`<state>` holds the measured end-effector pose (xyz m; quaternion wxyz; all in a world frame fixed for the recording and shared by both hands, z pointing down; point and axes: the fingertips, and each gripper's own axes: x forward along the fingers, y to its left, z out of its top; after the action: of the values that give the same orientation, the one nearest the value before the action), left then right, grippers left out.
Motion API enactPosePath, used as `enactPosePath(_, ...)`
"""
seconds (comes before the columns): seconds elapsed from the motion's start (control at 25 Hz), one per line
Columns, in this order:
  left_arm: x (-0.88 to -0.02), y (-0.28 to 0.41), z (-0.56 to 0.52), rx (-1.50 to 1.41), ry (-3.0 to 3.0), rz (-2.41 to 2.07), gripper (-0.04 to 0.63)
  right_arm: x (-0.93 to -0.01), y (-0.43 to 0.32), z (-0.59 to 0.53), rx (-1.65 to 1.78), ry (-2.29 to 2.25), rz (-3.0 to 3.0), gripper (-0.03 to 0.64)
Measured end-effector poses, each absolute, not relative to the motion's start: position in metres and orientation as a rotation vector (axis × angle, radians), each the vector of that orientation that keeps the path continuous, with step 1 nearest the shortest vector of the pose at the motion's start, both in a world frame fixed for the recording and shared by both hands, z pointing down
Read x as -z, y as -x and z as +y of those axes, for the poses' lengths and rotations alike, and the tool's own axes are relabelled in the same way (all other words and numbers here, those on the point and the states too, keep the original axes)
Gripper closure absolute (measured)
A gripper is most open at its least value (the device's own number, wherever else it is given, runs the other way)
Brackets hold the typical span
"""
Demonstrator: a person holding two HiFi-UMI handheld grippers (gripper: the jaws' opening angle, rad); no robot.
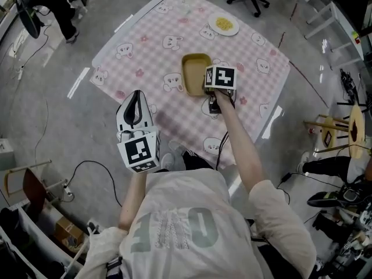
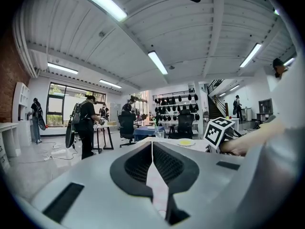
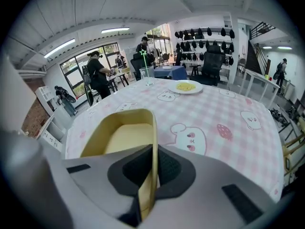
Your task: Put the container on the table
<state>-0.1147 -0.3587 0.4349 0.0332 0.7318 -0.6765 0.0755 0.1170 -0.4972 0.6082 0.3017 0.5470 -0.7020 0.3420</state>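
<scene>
At pink-checked table (image 1: 145, 39), right claw (image 3: 153, 175) clamps container (image 3: 121, 136) wall

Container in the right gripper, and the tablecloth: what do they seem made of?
Container: likely thin plastic or moulded pulp; matte mustard-yellow, thin one-piece wall with rounded corners.
Tablecloth: probably vinyl or coated fabric; printed pink check, lying smooth and flat.

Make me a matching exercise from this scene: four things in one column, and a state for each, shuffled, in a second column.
Column one
1. yellow rectangular container
2. white round plate
3. clear drinking glass
4. left tool

Column two
A. shut, holding nothing
B. has a green straw in it
C. side wall pinched by the right tool
D. carries yellow food

Pairs: 1-C, 2-D, 3-B, 4-A
</scene>
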Motion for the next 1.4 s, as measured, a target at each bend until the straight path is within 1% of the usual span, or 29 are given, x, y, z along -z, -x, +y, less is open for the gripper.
enactPosePath(0.32, -0.45, 0.092, -0.362, -0.254, -2.276, -1.985, 0.565, -0.621, -0.112, -0.497, -0.902, -1.426, -1.848, 0.586)
enactPosePath(1.08, -0.446, 0.096, -0.363, -0.23, -2.282, -1.989, 0.565, -0.624, -0.107, -0.494, -0.929, -1.392, -1.957, 0.583)
enactPosePath(1.12, -0.447, 0.096, -0.364, -0.226, -2.282, -1.986, 0.565, -0.624, -0.105, -0.494, -0.939, -1.384, -1.969, 0.574)
enactPosePath(1.2, -0.447, 0.095, -0.364, -0.218, -2.284, -1.98, 0.565, -0.624, -0.102, -0.494, -0.951, -1.374, -1.989, 0.48)
enactPosePath(1.32, -0.448, 0.095, -0.366, -0.223, -2.298, -1.976, 0.565, -0.62, -0.099, -0.495, -0.967, -1.377, -2.015, 0.477)
enactPosePath(1.4, -0.45, 0.096, -0.368, -0.24, -2.305, -1.974, 0.565, -0.619, -0.096, -0.497, -0.983, -1.38, -2.029, 0.463)
